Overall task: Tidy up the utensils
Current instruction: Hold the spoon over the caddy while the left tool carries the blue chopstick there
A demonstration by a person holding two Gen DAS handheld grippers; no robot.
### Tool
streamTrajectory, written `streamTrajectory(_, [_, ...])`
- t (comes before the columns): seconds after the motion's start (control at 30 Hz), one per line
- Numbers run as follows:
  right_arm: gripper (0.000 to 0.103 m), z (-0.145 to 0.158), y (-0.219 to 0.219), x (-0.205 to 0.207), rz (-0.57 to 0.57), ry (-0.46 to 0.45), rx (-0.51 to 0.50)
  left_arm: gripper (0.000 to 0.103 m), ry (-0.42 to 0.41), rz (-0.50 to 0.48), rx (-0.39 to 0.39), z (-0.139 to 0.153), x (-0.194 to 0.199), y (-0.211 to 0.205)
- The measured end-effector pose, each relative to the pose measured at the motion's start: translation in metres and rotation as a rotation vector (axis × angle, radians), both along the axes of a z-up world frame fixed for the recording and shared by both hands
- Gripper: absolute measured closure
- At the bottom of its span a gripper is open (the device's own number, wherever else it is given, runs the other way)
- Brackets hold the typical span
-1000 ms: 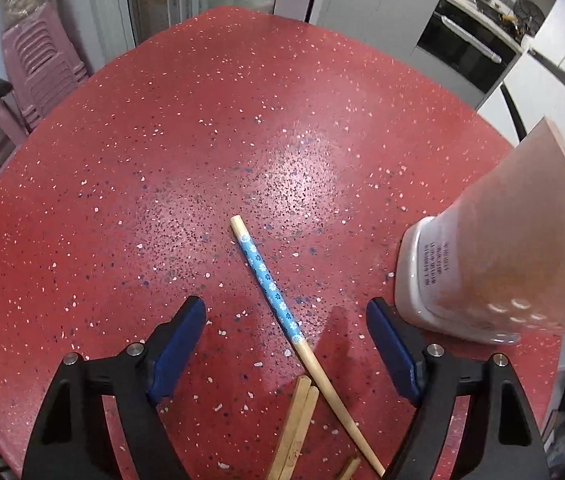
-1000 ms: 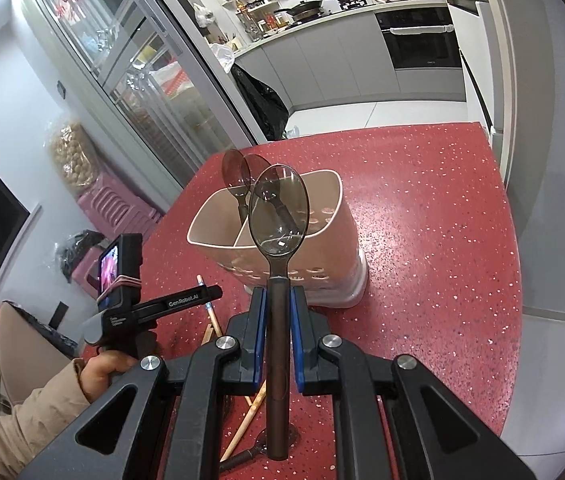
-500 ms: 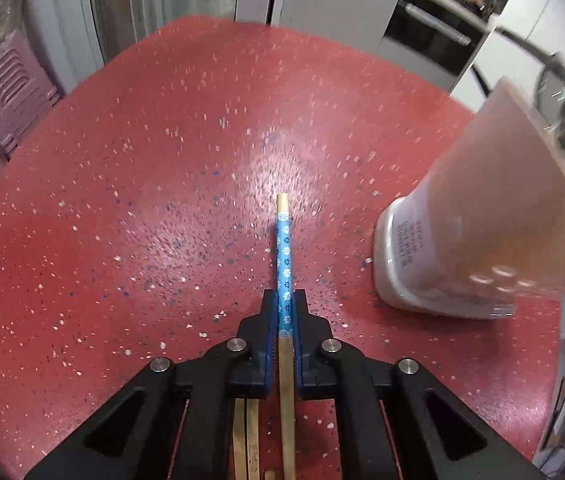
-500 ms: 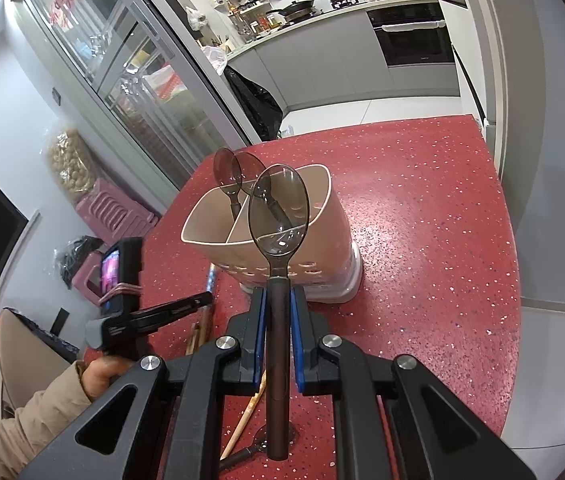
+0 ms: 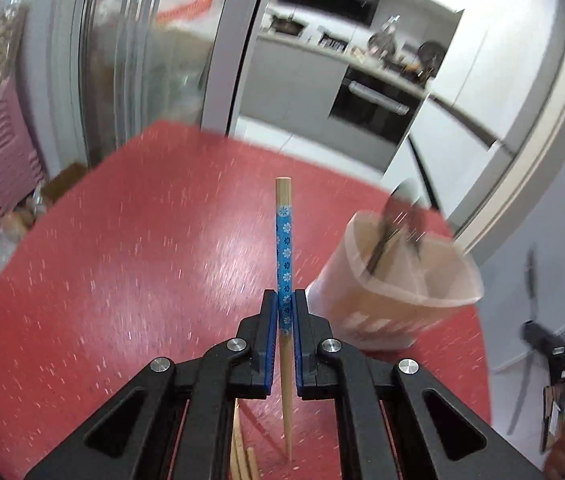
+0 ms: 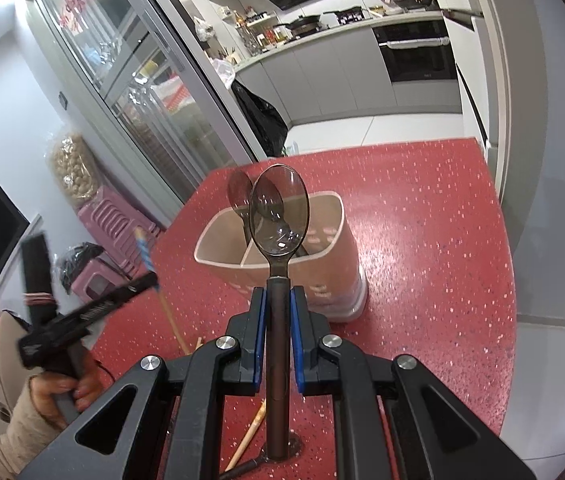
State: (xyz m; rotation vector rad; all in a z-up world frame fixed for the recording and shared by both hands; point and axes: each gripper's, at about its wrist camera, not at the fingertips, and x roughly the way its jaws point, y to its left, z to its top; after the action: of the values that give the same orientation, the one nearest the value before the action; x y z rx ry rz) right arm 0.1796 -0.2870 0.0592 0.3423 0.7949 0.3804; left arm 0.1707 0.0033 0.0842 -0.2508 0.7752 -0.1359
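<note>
My left gripper (image 5: pixel 284 308) is shut on a wooden chopstick with a blue flowered band (image 5: pixel 284 256) and holds it lifted off the red table, tip pointing up and forward. It also shows in the right wrist view (image 6: pixel 152 276) at the left, tilted. My right gripper (image 6: pixel 278 304) is shut on a dark translucent spoon (image 6: pixel 279 216), bowl up, in front of the beige two-compartment utensil holder (image 6: pixel 322 276). The holder (image 5: pixel 394 300) stands to the right of the chopstick and holds two dark spoons (image 5: pixel 386 236).
More wooden chopsticks (image 5: pixel 242 464) lie on the red speckled table (image 5: pixel 122 280) below my left gripper; one lies under my right gripper (image 6: pixel 248 436). Pink stools (image 6: pixel 114 216) stand off the left table edge. Kitchen counters are behind.
My left gripper closed on the blue-banded chopstick, then lifted and tilted it up off the table. My right gripper kept the spoon and moved a little closer to the holder.
</note>
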Motion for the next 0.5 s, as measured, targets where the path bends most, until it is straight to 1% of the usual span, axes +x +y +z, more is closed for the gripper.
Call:
streamTrajectory(0.1, [0.091, 0.008, 0.0, 0.003, -0.004, -0.017, 0.0, 0.07, -0.081, -0.021, -0.022, 0.034, 0.006, 0.002])
streamTrajectory(0.27, [0.091, 0.021, 0.002, 0.012, -0.007, -0.041, 0.0, 0.07, -0.168, -0.059, -0.054, 0.084, 0.02, 0.001])
streamTrajectory(0.47, [0.091, 0.042, 0.002, 0.024, -0.014, -0.089, -0.003, 0.07, -0.227, -0.095, -0.068, 0.12, 0.025, -0.007])
streamTrajectory(0.5, [0.091, 0.046, 0.003, 0.025, -0.014, -0.098, -0.005, 0.07, -0.233, -0.099, -0.067, 0.121, 0.029, -0.008])
